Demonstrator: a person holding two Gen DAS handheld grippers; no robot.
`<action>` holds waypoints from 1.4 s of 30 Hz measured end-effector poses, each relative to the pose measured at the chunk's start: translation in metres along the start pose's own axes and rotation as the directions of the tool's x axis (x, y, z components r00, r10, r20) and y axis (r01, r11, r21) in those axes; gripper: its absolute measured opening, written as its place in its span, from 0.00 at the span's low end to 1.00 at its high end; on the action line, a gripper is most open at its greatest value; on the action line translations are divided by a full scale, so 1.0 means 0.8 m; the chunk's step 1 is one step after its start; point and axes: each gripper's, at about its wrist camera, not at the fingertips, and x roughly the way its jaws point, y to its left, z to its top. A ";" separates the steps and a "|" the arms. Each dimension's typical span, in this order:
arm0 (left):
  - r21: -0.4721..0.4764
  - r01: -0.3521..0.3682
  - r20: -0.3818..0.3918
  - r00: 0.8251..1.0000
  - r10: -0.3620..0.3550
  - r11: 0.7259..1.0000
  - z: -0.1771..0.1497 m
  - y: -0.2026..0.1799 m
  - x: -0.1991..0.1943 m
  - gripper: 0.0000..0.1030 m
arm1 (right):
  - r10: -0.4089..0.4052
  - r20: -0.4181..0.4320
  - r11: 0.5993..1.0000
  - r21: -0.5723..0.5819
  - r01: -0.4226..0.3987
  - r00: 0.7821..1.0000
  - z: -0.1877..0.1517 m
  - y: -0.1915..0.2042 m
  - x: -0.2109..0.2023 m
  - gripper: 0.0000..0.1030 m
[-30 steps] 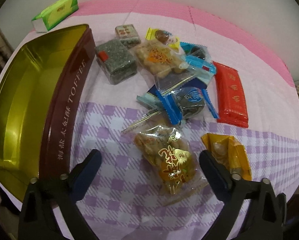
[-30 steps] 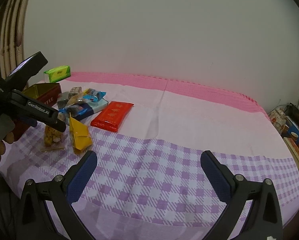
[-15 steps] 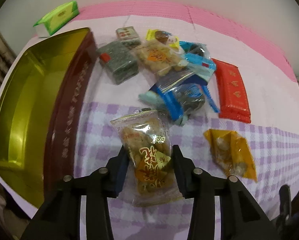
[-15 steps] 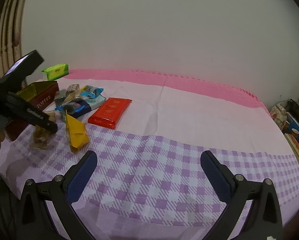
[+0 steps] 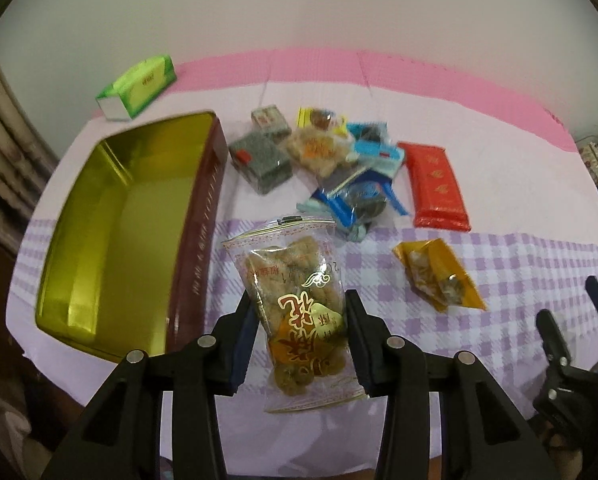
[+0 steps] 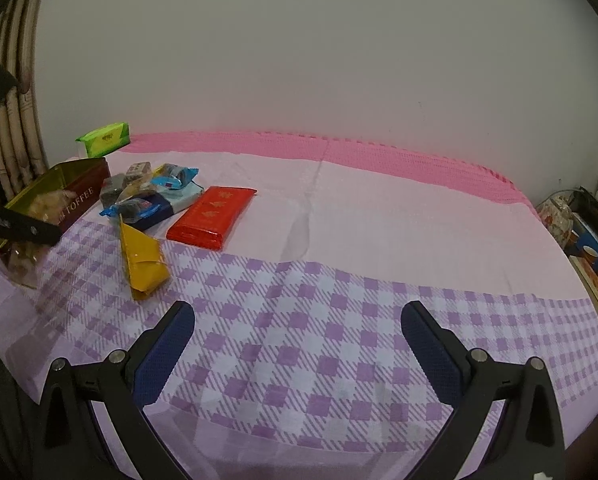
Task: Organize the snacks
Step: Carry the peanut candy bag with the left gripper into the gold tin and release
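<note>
Since the earlier frame my left gripper [image 5: 301,332] has closed on the clear fried-snack packet [image 5: 297,312], now lifted off the checked tablecloth [image 5: 379,276] beside the open toffee tin [image 5: 195,240]. My right gripper [image 6: 297,346] hangs wide, empty, above the cloth.

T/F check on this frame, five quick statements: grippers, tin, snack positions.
1. The left hand-held gripper is shut on the clear bag of fried twists. True.
2. The right hand-held gripper holds a packet. False: it is open with nothing between its pads.
3. The gold-lined maroon toffee tin has snacks inside. False: none show in it.
4. The flat red packet lies on the cloth. True.
5. The green tissue pack is inside the tin. False: it lies beyond it.
</note>
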 end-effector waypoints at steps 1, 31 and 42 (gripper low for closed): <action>0.000 0.004 0.005 1.000 -0.004 1.000 0.006 0.017 -0.005 0.42 | -0.002 -0.002 1.000 -0.001 0.002 1.000 0.000 0.001 0.001 1.00; -0.011 -0.039 0.077 0.996 0.039 0.999 0.039 0.095 -0.044 0.42 | -0.079 -0.168 0.993 -0.105 0.062 0.983 -0.011 0.022 0.046 0.99; -0.031 -0.138 0.012 0.990 0.139 0.990 0.101 0.204 -0.003 0.42 | -0.076 -0.171 0.993 -0.099 0.059 0.982 -0.011 0.021 0.043 0.99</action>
